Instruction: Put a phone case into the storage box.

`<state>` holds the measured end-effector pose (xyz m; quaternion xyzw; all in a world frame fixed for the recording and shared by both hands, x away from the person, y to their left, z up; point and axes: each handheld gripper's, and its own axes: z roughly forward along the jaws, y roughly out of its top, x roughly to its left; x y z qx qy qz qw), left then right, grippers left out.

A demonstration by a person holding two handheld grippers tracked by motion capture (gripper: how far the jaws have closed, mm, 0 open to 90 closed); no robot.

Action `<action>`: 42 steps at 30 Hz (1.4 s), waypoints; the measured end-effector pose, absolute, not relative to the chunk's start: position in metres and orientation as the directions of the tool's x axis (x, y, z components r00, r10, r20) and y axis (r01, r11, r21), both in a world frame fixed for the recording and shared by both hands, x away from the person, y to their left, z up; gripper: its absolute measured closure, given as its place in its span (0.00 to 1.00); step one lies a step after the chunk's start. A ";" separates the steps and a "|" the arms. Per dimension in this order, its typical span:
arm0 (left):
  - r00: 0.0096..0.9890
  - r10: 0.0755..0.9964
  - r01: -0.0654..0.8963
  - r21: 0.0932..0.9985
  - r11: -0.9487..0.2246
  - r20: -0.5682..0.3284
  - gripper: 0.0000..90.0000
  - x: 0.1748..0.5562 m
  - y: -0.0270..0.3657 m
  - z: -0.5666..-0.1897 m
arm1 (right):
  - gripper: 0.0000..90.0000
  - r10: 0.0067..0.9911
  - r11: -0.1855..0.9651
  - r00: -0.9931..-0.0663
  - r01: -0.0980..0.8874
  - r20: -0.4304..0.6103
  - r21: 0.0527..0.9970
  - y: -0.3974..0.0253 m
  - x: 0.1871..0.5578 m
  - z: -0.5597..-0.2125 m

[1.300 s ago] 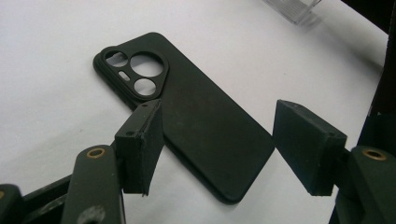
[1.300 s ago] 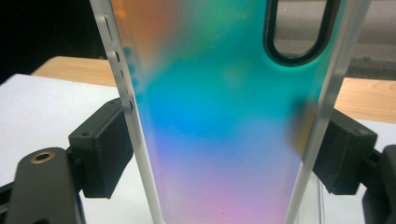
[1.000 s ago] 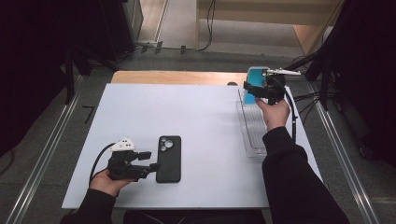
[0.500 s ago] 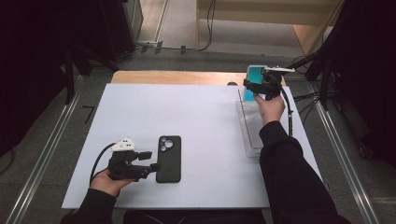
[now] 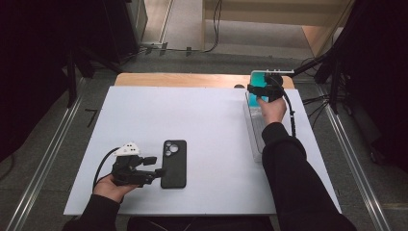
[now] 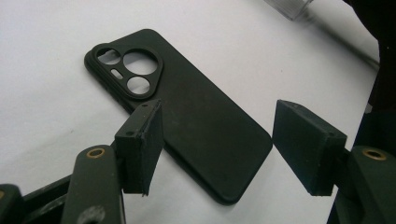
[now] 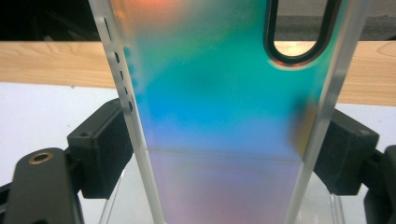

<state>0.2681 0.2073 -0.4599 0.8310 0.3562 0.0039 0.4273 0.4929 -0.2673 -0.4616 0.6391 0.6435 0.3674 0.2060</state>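
Two grippers: one in each of the person's hands, at a white table.
Left gripper: near edge of the table, lying low, jaws spread wide with nothing between them; in the left gripper view the gap between the pads spans the lower end of the black case.
Black phone case: flat on the table, back side up, just beside the left gripper's jaw tips; a rounded triangular camera cut-out with three round holes and a small slot sits at its far end.
Writing, black phone case: no brand or label can be read on it.
Clear tray: right side of the table, long and narrow, partly covered by the right forearm.
Right gripper: far right of the table, over the far end of the clear tray, jaws closed on the iridescent phone case.
Iridescent phone case: held upright, clamped on both side edges; translucent, teal shading to blue and pink; an oval camera cut-out near its top; a row of small holes along one edge.
Writing, iridescent phone case: none legible.
Wooden strip: along the far edge of the table.
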 end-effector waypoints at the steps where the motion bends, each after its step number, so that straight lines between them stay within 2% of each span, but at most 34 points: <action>1: 0.747 0.595 0.588 0.713 -0.382 -0.298 0.38 0.268 0.208 -0.460 | 0.17 0.976 -0.079 -0.097 0.670 0.193 0.738 -0.266 0.493 -0.462; 19: 0.747 0.595 0.588 0.713 -0.382 -0.297 0.38 0.267 0.206 -0.460 | 0.16 0.978 -0.044 -0.121 0.680 0.172 0.732 -0.261 0.489 -0.457; 21: 0.747 0.594 0.588 0.713 -0.382 -0.298 0.38 0.267 0.207 -0.460 | 0.12 0.975 -0.050 -0.123 0.684 0.183 0.728 -0.261 0.489 -0.456; 29: 0.747 0.594 0.588 0.712 -0.383 -0.298 0.38 0.267 0.207 -0.460 | 0.12 0.978 -0.033 -0.129 0.686 0.165 0.727 -0.261 0.489 -0.456; 31: 0.747 0.593 0.589 0.713 -0.381 -0.300 0.38 0.267 0.207 -0.460 | 0.09 0.978 -0.035 -0.124 0.685 0.165 0.728 -0.260 0.489 -0.456; 33: 0.748 0.593 0.588 0.713 -0.382 -0.299 0.38 0.268 0.207 -0.460 | 0.01 0.978 -0.035 -0.126 0.687 0.167 0.726 -0.261 0.490 -0.456; 42: 0.749 0.591 0.588 0.712 -0.384 -0.300 0.38 0.268 0.206 -0.460 | 0.01 0.976 -0.040 -0.125 0.697 0.176 0.716 -0.266 0.488 -0.453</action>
